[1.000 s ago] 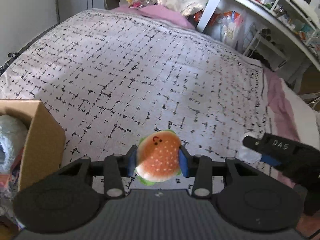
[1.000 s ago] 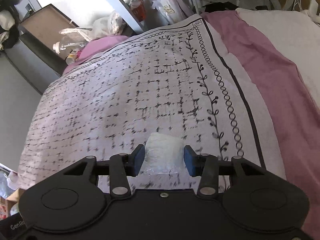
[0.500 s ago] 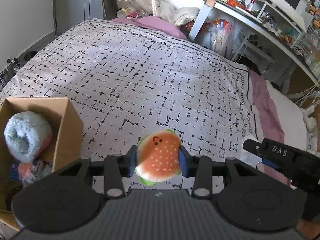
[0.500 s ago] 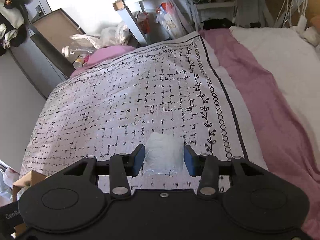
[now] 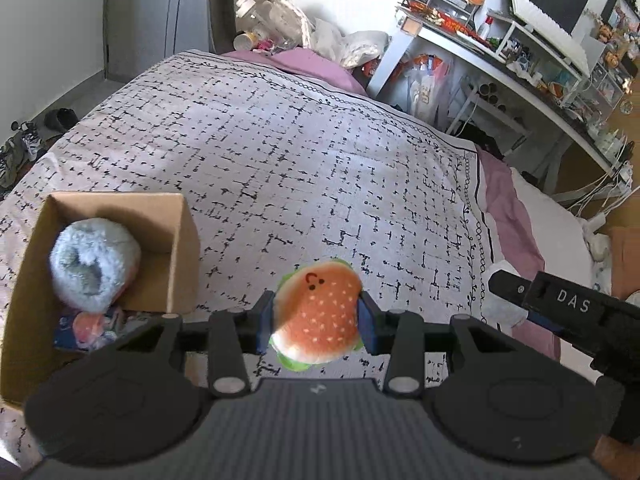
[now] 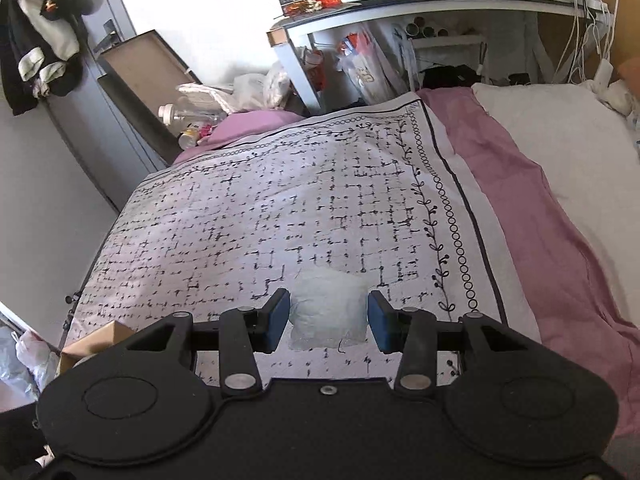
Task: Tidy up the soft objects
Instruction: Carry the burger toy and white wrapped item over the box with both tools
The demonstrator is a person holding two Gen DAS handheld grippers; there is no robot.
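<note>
My left gripper (image 5: 316,318) is shut on a plush hamburger (image 5: 318,318) with a small face, held above the bed. An open cardboard box (image 5: 182,248) stands to its left on the bedspread and holds a fluffy blue roll (image 5: 94,262) and a colourful soft item (image 5: 86,326). My right gripper (image 6: 325,318) is shut on a small white pillow (image 6: 328,314), also above the bed. It shows at the right of the left wrist view (image 5: 560,308), with the white pillow (image 5: 498,306) at its tip.
The bed carries a white bedspread with black dashes (image 5: 280,152) over a pink sheet (image 6: 520,200). A cluttered white desk (image 5: 500,68) runs along the far right. Bottles and bags (image 6: 208,116) lie beyond the bed's far end. Shoes (image 5: 24,144) are on the floor at left.
Both grippers have risen with their loads and tilted up; the box has come fully into the left wrist view, and more of the room shows.
</note>
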